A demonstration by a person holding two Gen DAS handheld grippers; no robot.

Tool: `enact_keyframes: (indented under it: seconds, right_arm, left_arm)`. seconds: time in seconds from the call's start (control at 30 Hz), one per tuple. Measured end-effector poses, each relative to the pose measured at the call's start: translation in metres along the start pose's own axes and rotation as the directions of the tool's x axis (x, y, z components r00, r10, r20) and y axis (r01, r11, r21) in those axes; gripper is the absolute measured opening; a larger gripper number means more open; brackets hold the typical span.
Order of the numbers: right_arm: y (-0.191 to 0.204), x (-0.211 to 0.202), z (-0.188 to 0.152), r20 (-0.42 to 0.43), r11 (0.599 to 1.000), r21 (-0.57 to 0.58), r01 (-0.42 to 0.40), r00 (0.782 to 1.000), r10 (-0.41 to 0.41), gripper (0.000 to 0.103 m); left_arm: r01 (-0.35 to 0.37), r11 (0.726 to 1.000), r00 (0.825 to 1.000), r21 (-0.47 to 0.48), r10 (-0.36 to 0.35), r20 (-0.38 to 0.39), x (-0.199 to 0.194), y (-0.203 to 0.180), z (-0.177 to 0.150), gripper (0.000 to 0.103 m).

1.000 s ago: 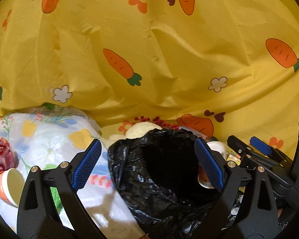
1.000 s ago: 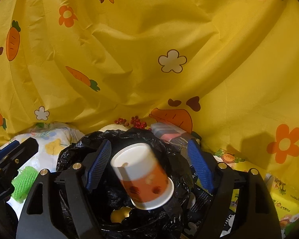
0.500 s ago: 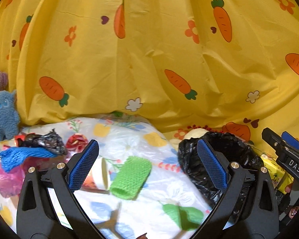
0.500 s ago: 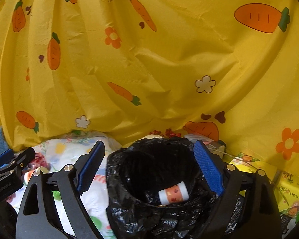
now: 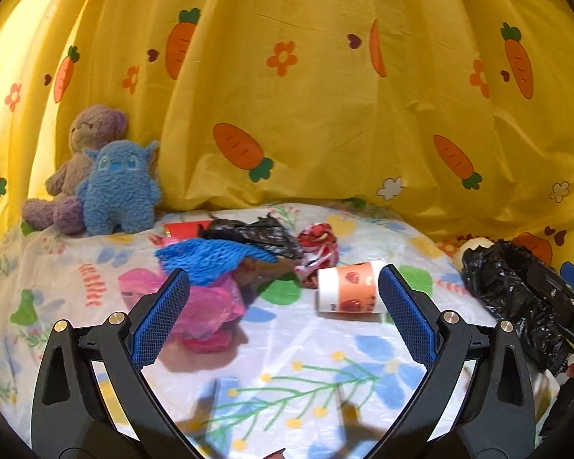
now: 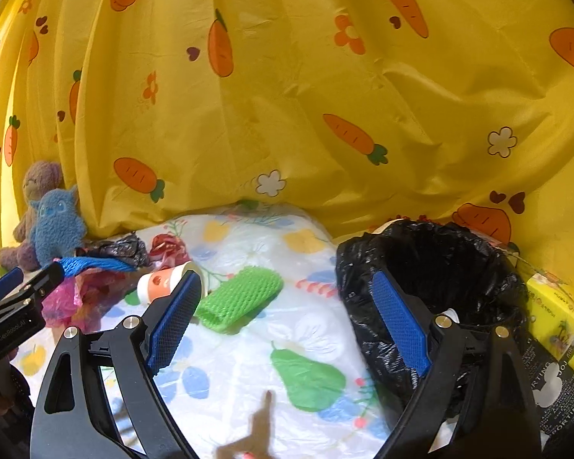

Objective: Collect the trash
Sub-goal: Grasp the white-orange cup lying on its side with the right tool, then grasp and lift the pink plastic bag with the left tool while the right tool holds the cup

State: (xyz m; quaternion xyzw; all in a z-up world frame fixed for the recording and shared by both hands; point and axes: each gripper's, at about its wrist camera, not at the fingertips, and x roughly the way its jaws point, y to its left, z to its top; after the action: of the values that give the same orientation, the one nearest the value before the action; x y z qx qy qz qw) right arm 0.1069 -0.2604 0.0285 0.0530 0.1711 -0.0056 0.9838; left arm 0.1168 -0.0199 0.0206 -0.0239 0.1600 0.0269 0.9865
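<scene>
Item: orange-and-white paper cup, dropped from my right gripper (image 6: 287, 325) a second ago, now out of sight inside the black plastic bin liner (image 6: 432, 267); one piece collected. Right jaws have just been opening, stand wide, nothing between them. Left gripper (image 5: 283, 317): jaws wide, empty, swung away from the bin toward the litter pile. Remaining on the floral plastic tablecloth (image 5: 287, 363): a second orange-and-white paper cup (image 5: 348, 292) on its side just ahead of the left jaws, green foam net sleeve (image 6: 241, 298), blue foam net (image 5: 210, 258), crumpled pink plastic bag (image 5: 206, 313), crumpled black plastic bag (image 5: 256, 231), red-and-white wrapper (image 5: 317, 243). Likely next pick: the cup
</scene>
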Motion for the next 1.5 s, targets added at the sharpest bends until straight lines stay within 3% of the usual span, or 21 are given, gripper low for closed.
enact_keyframes:
  seconds: [0.3, 0.5, 0.8, 1.03, 1.17, 1.33, 1.43, 1.5]
  right_arm:
    - [0.063, 0.042, -0.009, -0.103, 0.993, -0.069, -0.101, 0.990, 0.094, 0.088]
    - [0.088, 0.080, -0.007, -0.168, 0.990, -0.083, -0.116, 0.981, 0.101, 0.087]
    - [0.097, 0.132, -0.007, -0.286, 0.987, -0.031, -0.155, 0.948, 0.140, 0.064]
    - [0.101, 0.147, -0.013, -0.343, 0.977, -0.014, -0.213, 0.919, 0.195, 0.042]
    - [0.108, 0.144, -0.015, -0.349, 0.966, -0.025, -0.258, 0.908, 0.233, 0.020]
    - [0.116, 0.128, -0.015, -0.313, 0.949, -0.055, -0.310, 0.908, 0.279, 0.005]
    - [0.118, 0.119, -0.014, -0.289, 0.944, -0.071, -0.323, 0.912, 0.290, 0.004]
    - [0.117, 0.113, -0.013, -0.277, 0.941, -0.068, -0.332, 0.912, 0.302, 0.004]
  left_arm:
    - [-0.177, 0.982, 0.984, -0.060, 0.178, 0.003, -0.013, 0.073, -0.002, 0.097]
    - [-0.195, 0.976, 0.981, -0.093, 0.194, -0.022, -0.007, 0.096, -0.005, 0.097]
    - [-0.153, 0.985, 0.988, -0.084, 0.151, -0.028, 0.004, 0.097, -0.009, 0.097]
    - [-0.106, 0.990, 0.994, -0.092, 0.102, -0.046, 0.013, 0.098, -0.009, 0.097]
    - [-0.082, 0.993, 0.995, -0.090, 0.076, -0.065, 0.020, 0.095, -0.009, 0.097]
    - [-0.064, 0.992, 0.995, -0.104, 0.055, -0.089, 0.030, 0.096, -0.011, 0.097]
    - [-0.054, 0.992, 0.993, -0.116, 0.041, -0.109, 0.038, 0.097, -0.012, 0.095]
    - [-0.050, 0.992, 0.991, -0.116, 0.035, -0.133, 0.045, 0.097, -0.012, 0.088]
